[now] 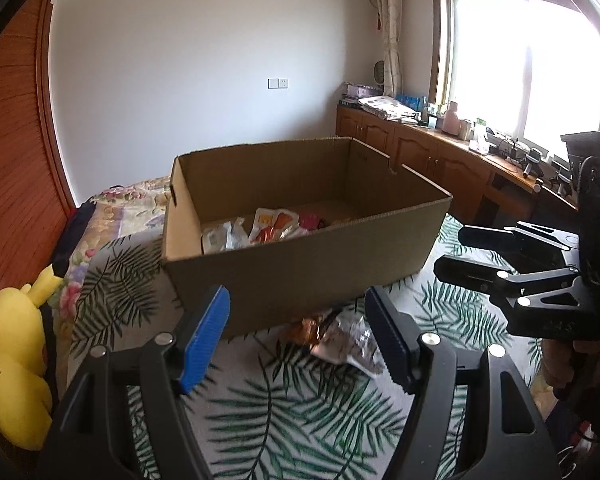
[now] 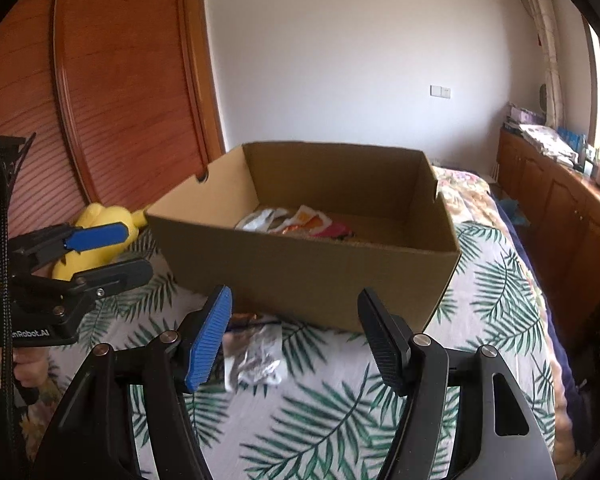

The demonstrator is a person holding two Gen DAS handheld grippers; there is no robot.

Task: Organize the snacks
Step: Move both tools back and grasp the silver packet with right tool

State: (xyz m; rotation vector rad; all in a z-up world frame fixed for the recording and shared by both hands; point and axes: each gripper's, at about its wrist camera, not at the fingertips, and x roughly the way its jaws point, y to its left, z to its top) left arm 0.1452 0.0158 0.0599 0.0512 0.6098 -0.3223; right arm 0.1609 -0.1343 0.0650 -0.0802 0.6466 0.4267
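Cardboard box (image 1: pixel 300 276) on a leaf-printed bedspread (image 1: pixel 300 412), with both grippers held spread and empty before it.

From the left wrist, the left gripper (image 1: pixel 298 340) is seen with its jaws apart and nothing between them; a crinkled foil snack packet (image 1: pixel 348 342) lies on the bedspread just in front of the box's near wall, and several snack packets (image 1: pixel 260 230) are seen inside the box. The right gripper (image 1: pixel 456 252) is seen at the right edge, jaws apart, and a yellow plush toy (image 1: pixel 12 364) lies at the left. From the right wrist, the right gripper is again seen spread and empty, and the left gripper is shown parted at the left edge.
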